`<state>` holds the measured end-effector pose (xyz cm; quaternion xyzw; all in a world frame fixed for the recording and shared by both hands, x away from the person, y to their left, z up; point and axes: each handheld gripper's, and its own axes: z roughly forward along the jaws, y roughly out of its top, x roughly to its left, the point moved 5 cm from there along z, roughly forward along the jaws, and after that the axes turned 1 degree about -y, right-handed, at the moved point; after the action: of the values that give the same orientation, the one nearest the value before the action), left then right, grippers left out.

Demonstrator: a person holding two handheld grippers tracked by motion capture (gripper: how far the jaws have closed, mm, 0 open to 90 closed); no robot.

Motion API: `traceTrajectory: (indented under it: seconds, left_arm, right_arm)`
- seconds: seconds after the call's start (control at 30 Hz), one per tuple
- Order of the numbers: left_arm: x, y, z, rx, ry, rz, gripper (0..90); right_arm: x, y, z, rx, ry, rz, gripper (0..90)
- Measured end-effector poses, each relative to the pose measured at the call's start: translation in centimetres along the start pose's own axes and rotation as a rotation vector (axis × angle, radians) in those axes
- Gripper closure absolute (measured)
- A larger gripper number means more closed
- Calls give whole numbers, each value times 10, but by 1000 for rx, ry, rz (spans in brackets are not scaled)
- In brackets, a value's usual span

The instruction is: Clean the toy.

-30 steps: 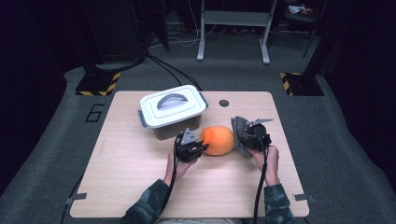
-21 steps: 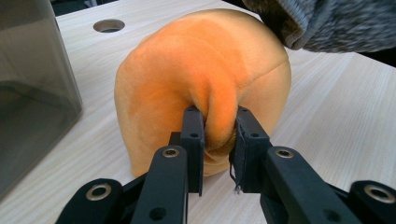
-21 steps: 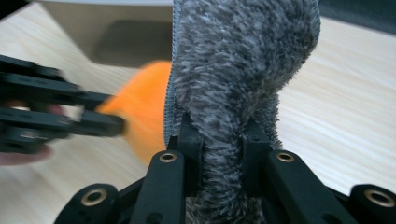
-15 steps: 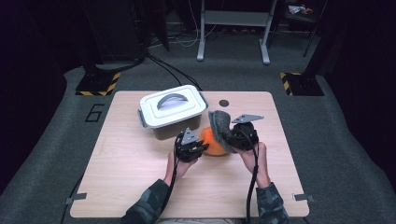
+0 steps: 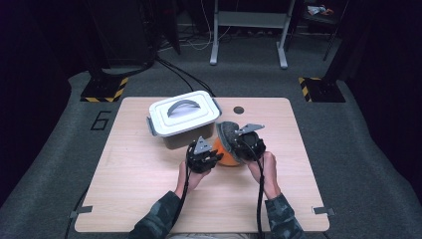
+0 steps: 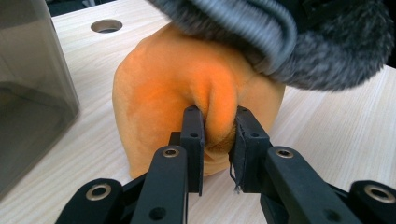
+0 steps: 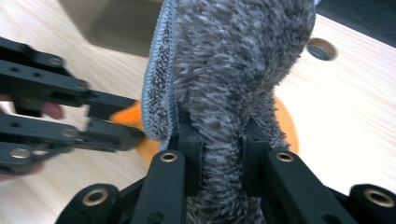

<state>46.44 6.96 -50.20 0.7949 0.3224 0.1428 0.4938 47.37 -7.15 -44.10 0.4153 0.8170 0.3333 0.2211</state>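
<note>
Left gripper (image 6: pixel 215 135): jaws pinched on a fold of the orange plush (image 6: pixel 187 84), which rests on the table (image 5: pixel 139 174) just beside the lidded white box (image 5: pixel 184 117). Right gripper (image 7: pixel 219 140): clamped on grey fuzzy cloth (image 7: pixel 233 60), draped over the plush.

On my wooden table (image 5: pixel 149 199), the lidded white plastic box (image 5: pixel 183 118) sits behind and left of the orange plush toy (image 5: pixel 225 155), itself between my grippers; the grey fluffy cloth (image 5: pixel 228 135) drapes over it, a round hole (image 5: pixel 238 110) behind.
</note>
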Motion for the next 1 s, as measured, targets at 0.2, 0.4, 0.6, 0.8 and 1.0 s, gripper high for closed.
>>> traceTrajectory:
  seconds: [0.2,0.4,0.6,0.8,1.0]
  left_arm:
    - [2,-1,0,1,-3,-7,765]
    - [2,-2,1,0,-9,-19,764]
    - [0,-2,2,3,-9,-6,764]
    - [1,-2,2,1,-9,-7,764]
    - [1,-2,1,1,-8,-18,763]
  right_arm:
    - [-21,-11,-1,31,-67,49,758]
    - [-45,-32,10,81,-89,114,757]
    - [-58,-43,18,104,-82,161,757]
    - [-68,-54,29,141,-98,186,756]
    - [-70,-64,41,209,-123,197,755]
